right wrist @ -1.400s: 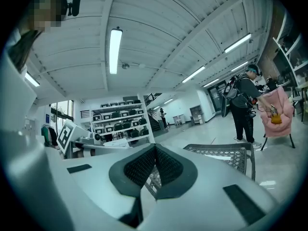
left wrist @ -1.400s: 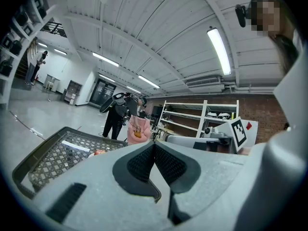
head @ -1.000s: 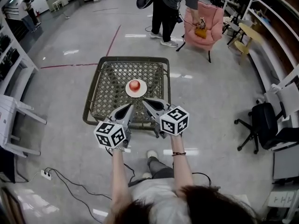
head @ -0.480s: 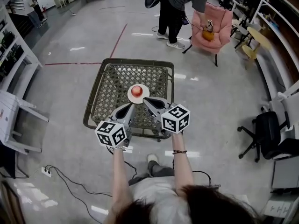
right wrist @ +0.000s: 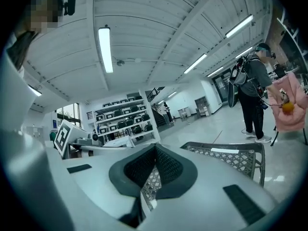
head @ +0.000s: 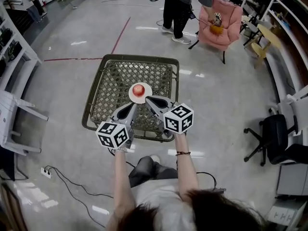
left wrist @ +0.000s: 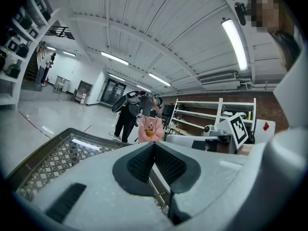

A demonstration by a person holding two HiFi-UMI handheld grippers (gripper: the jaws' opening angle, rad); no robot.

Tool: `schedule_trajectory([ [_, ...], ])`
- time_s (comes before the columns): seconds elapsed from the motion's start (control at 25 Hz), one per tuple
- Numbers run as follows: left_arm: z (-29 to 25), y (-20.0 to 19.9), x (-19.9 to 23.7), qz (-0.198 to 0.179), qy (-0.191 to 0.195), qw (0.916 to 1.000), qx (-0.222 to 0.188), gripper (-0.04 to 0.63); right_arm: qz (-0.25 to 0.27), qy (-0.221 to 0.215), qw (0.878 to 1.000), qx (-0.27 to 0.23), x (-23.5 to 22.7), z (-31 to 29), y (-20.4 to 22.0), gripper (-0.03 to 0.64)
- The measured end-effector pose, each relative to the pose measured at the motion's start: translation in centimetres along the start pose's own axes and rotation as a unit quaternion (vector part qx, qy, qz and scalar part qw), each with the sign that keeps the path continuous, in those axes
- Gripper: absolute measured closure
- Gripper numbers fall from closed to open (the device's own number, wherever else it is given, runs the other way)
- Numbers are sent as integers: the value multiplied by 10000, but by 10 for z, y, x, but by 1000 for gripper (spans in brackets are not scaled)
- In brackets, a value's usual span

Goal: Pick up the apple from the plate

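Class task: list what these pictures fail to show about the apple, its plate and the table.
- Apple: absent from both gripper views. The left gripper and right gripper fill the lower frame.
- Plate: in the head view, the near rim seems covered by the right gripper tip.
- Table: in the head view, the underside is hidden beneath its mesh top.
- Apple's stem and marks: too small in the head view.

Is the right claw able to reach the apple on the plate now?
Probably yes: nothing stands between the right claw and the apple, but its jaws are shut and must open first.
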State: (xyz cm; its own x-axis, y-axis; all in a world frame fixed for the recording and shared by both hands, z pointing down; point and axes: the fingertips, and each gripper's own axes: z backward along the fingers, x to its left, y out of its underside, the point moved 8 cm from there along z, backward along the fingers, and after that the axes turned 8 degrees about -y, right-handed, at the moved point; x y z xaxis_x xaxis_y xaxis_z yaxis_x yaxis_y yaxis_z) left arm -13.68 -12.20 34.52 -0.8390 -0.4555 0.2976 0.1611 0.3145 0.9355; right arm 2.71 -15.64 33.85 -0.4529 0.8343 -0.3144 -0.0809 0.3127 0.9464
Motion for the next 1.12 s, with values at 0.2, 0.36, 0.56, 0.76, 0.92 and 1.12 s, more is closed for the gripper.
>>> schedule_trajectory([
  [0.2, -10, 4, 10, 92, 30, 9998, 182, 584, -202, -85, 9997, -94, -11, -11, 2, 607],
  [0.36, -23, 8, 25, 115, -206, 9993, 299, 584, -335, -125, 9994, -21, -25, -23, 5, 607],
  [0.56, -39, 13, 39, 128, -228, 9988, 403, 584, -527, -98, 9986, -22, -44, -33, 15, 607],
  [0.76, -51, 30, 51, 186, -203, 9976, 635, 584, -676, -7, 9977, 57, -62, -39, 30, 607],
  [0.92, -63, 38, 63, 181, -220, 9967, 758, 584, -721, 26, 9973, 155, -75, -48, 38, 607],
  [1.12, -78, 46, 74, 232, -180, 9962, 822, 584, -744, 63, 9968, 281, -88, -56, 47, 607],
])
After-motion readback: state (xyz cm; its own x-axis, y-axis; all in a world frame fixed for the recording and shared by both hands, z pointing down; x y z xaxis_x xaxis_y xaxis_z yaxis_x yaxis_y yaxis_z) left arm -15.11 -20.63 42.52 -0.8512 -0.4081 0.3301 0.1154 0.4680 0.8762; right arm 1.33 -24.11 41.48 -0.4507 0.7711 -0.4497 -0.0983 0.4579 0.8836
